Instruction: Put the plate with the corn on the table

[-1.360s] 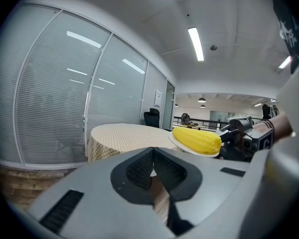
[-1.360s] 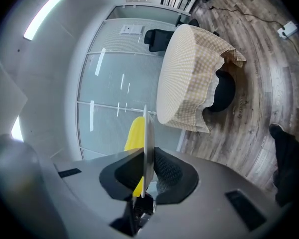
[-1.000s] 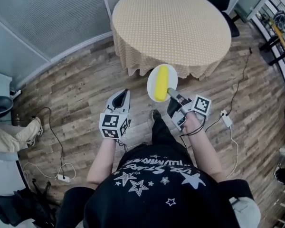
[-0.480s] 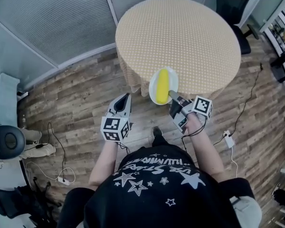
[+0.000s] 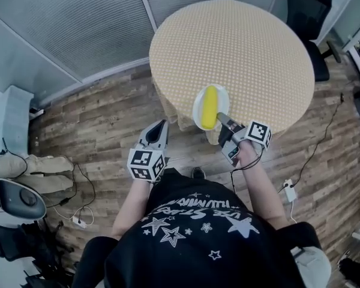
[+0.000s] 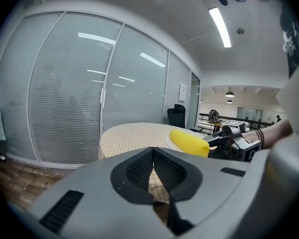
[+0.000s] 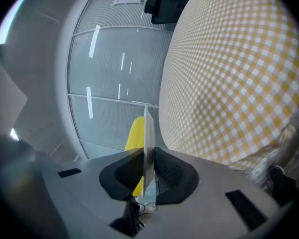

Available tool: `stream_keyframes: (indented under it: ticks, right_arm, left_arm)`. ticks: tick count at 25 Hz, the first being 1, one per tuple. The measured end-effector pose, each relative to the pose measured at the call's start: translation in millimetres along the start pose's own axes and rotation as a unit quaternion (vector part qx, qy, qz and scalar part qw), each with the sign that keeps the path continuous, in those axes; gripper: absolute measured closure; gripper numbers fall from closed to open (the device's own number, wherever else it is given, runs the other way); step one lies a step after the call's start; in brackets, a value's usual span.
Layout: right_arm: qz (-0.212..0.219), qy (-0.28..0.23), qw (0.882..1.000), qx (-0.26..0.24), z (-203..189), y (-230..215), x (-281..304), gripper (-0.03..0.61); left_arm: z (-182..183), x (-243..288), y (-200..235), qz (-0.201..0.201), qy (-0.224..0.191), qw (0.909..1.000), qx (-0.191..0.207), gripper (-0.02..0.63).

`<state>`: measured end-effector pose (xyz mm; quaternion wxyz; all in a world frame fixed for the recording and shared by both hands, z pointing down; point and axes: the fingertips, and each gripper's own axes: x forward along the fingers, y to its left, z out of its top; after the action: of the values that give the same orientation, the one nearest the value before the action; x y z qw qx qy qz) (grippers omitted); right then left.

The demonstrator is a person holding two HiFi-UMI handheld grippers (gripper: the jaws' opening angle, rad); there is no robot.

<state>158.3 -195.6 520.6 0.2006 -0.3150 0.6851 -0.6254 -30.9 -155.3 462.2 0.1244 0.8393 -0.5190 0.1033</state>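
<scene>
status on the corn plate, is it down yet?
Done: right gripper is clamped on the plate rim, corn lying on it. In hand: plate held at the table near edge, apparently not set down. To do: lower it, release. Left gripper is shut, empty.

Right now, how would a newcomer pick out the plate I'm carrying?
Find the round table in the yellow-checked cloth. At its near edge, the right gripper has its jaws pinched on the rim of a small white round plate. It is the only dish in sight, and a yellow corn cob lies along it.
</scene>
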Motion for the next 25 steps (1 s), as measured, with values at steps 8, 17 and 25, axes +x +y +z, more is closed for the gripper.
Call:
stream_keyframes:
  ticks: [8,17,25]
  right_arm:
    - [-0.012,-0.001,1.000,0.008,11.2,-12.6,21.6,0.525]
    - [-0.030,-0.027,0.999,0.004,50.3,-17.9,73.2,0.525]
    - [-0.032,-0.047,0.998,-0.012,92.2,-10.1,123.4,0.525]
  left_arm:
    - [-3.1,24.1,27.4,0.009,0.009,0.9999,-0.005,0.606]
    - [19.6,111.1,74.6,-0.031,0.010,0.9994,0.007,0.606]
    - [46.2,161.7,120.0,-0.055,0.000,0.9982,0.022,0.606]
